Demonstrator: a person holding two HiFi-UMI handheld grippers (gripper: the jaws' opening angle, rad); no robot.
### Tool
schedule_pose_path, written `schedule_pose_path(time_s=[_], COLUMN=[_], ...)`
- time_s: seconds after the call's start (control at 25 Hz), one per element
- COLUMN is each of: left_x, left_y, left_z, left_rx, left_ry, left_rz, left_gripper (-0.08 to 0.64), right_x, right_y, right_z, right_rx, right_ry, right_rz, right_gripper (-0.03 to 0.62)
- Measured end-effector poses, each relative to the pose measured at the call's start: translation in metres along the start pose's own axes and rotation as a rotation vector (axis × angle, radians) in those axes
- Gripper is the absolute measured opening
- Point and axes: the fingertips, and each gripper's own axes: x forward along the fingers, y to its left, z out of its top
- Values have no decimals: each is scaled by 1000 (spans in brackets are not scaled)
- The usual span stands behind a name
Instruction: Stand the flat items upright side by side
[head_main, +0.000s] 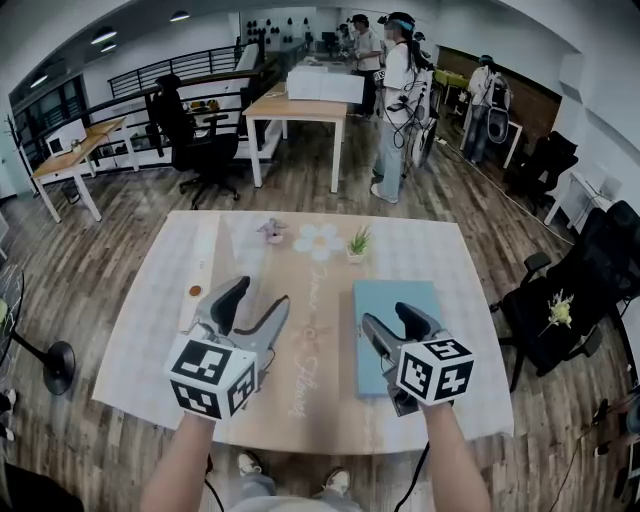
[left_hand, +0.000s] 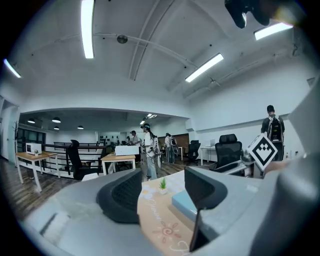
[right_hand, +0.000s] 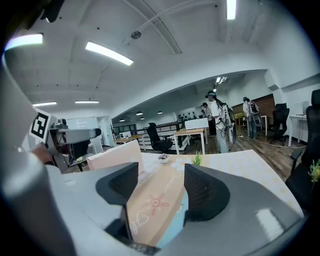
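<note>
At four o'clock on the table, the light-blue box lies flat beneath the right gripper, whose jaws, like the left gripper's, gape wide and empty. It would be best to pinch one edge squarely, then tip the box upright slowly.

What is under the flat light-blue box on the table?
Only the patterned tablecloth shows around the flat light-blue box; its underside is hidden. The right gripper covers part of its near end.

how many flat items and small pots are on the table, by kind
flat items: 2, light blue item and pale item
small pots: 2, green plant pot and grey pot
total: 4
</note>
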Motion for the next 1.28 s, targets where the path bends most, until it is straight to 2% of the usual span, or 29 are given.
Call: schedule_pose_path(time_s=[0.28, 0.56, 0.88, 1.28], left_x=[41, 81, 110, 135], left_y=[-81, -135, -167, -182], left_z=[-46, -95, -158, -225], left_rx=[-26, -50, -72, -138], left_ry=[87, 193, 315, 428], left_rz=[-88, -159, -205, -193], left_gripper=[290, 314, 319, 331], right_x=[-43, -72, -84, -64], right_y=[-66, -124, -173, -208], right_z=[-31, -70, -121, -169], right_rx=[56, 133, 225, 331], right_ry=[4, 16, 76, 181], right_rz=[-22, -67, -110, -46], right_gripper=[311, 329, 345, 360])
